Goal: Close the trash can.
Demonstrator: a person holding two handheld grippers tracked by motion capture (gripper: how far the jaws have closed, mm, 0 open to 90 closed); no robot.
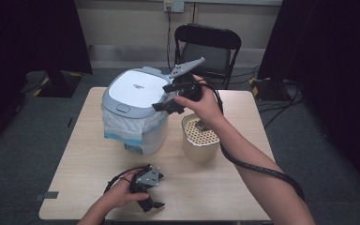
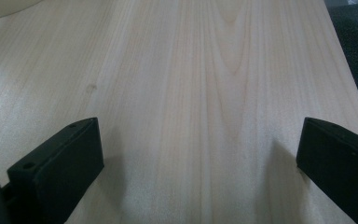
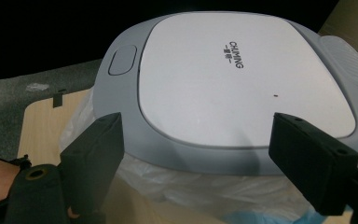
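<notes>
The person's left hand is holding the left gripper low at the near edge, forearm coming in from below, jaws standing wide apart with nothing between them. The right arm is reaching forward and across, its hand gripping the right gripper raised, jaws parted and empty.

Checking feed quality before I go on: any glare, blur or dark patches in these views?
High view: sharp, evenly lit table; the room's corners are black. Left gripper view: soft focus, faint shadows beside the tool's jaws on the pale wooden table. Right gripper view: mild sheen on the grey-rimmed white bin lid, background black.
</notes>
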